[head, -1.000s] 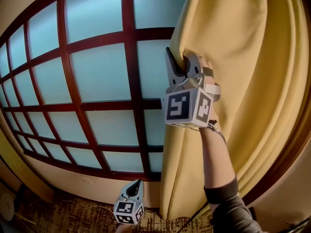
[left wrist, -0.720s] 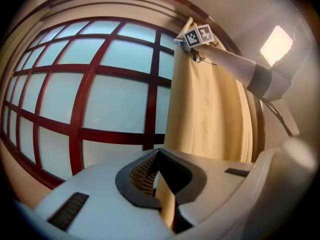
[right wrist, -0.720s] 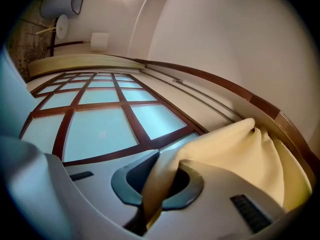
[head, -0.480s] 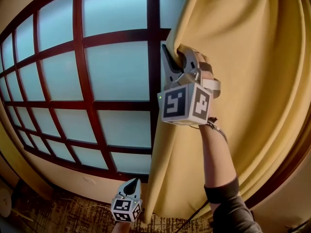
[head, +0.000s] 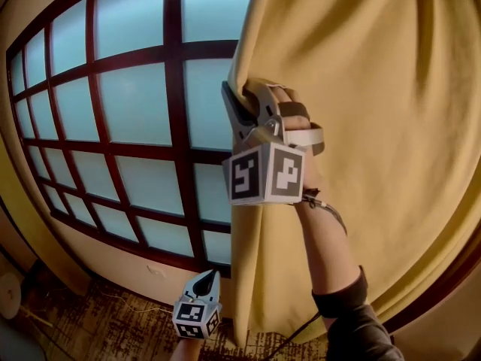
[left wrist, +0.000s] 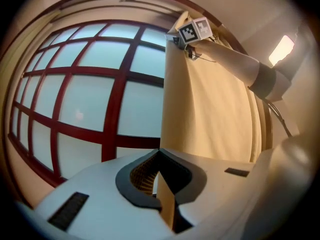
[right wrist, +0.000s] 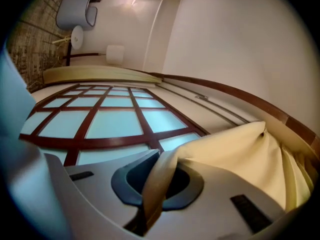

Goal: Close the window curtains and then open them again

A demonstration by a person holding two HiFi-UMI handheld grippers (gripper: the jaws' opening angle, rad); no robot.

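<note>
Window [head: 128, 126] first: a big grid of dark red bars and frosted panes, filling the head view from 8 to 12 o'clock and mostly uncovered. Yellow curtain [head: 376, 126] takes the rest, from 12 round to 5 o'clock, its leading edge hanging down the middle, over the panes at that side. Patterned floor [head: 113, 326] shows along the bottom.

Up at the centre, the right gripper [head: 237, 96] has its fingers clamped on that leading edge, a fold of cloth pinched between them, the person's hand [head: 293, 122] wrapped round the handle. Down at 6 o'clock the left gripper [head: 208, 279] sits low on the same edge; its own view shows the fingers [left wrist: 135, 176] together on a thin strip of the cloth.

With so much glass bare and both grips on the free edge, I'd judge this to be the closing pull, roughly a third done. The next move calls for carrying the edge on toward 9 o'clock, both grippers travelling together so the cloth slides evenly along the rail and doesn't slip out.

Only one container shows: a grey bin [right wrist: 75, 11] at 11 o'clock in the right gripper view, too far off to tell what is inside.
</note>
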